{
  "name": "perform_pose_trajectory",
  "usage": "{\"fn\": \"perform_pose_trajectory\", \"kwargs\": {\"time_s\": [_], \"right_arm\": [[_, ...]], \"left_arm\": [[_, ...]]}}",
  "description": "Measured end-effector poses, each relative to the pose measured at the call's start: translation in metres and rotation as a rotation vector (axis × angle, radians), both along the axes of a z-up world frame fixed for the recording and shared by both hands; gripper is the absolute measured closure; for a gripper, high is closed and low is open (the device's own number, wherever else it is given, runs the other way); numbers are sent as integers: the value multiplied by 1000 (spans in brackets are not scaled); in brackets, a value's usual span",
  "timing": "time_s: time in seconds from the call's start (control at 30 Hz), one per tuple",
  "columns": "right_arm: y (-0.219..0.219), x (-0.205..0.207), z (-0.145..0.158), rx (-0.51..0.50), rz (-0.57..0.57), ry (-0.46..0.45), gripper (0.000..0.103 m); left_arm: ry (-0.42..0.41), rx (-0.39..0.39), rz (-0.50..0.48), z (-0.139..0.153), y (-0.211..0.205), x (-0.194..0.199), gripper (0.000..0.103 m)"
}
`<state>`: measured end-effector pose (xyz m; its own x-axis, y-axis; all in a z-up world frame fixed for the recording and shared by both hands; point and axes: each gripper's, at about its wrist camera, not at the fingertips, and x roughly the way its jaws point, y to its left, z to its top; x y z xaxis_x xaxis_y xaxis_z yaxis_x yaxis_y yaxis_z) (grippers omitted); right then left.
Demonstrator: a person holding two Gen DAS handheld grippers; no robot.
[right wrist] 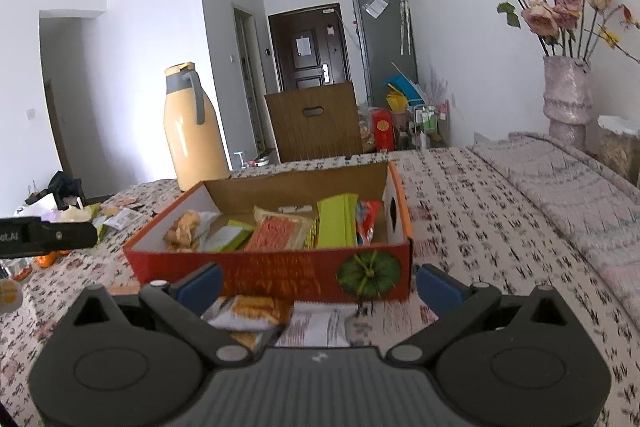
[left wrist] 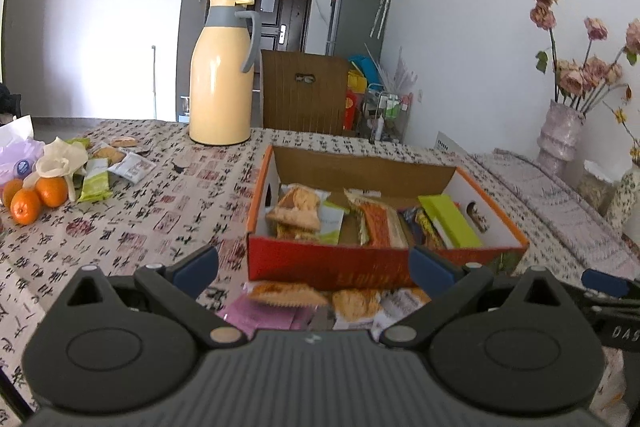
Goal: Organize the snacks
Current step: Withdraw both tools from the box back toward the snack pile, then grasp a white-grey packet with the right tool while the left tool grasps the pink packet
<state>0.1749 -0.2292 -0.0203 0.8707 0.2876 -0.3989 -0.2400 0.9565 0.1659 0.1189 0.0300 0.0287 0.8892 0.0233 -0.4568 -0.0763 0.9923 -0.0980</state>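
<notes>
The loose packets (left wrist: 320, 303) lie on the counter (left wrist: 160, 219) just in front of the box (left wrist: 340, 267), directly ahead of and below both hand-held grippers; the left hand-held gripper (left wrist: 314, 267) has its fingers apart over a biscuit packet (left wrist: 286, 294) whose long axis runs left to right, across the gap; the right hand-held gripper (right wrist: 318, 285) is likewise spread and empty, above a biscuit packet (right wrist: 246, 311) and a white packet (right wrist: 320, 325); I judge both about equally near, each to its own packet. The box, open-topped, already holds biscuits (left wrist: 296, 213), an orange packet (left wrist: 378, 223) and a green packet (left wrist: 452, 219), with some room left. More snacks (left wrist: 100, 167) sit well apart at far left beside oranges (left wrist: 36, 197).
</notes>
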Motion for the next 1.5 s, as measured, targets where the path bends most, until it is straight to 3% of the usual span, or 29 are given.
{"fn": "perform_pose_trajectory", "kwargs": {"time_s": [0.27, 0.57, 1.5], "right_arm": [[-7, -25, -11, -16, 2, 23, 0], [-12, -52, -29, -19, 4, 49, 0], [1, -66, -51, -72, -1, 131, 0]], "left_arm": [[19, 39, 4, -21, 8, -27, 0], [26, 32, 3, -43, 14, -61, 0], [51, 5, -18, -52, 17, -70, 0]]}}
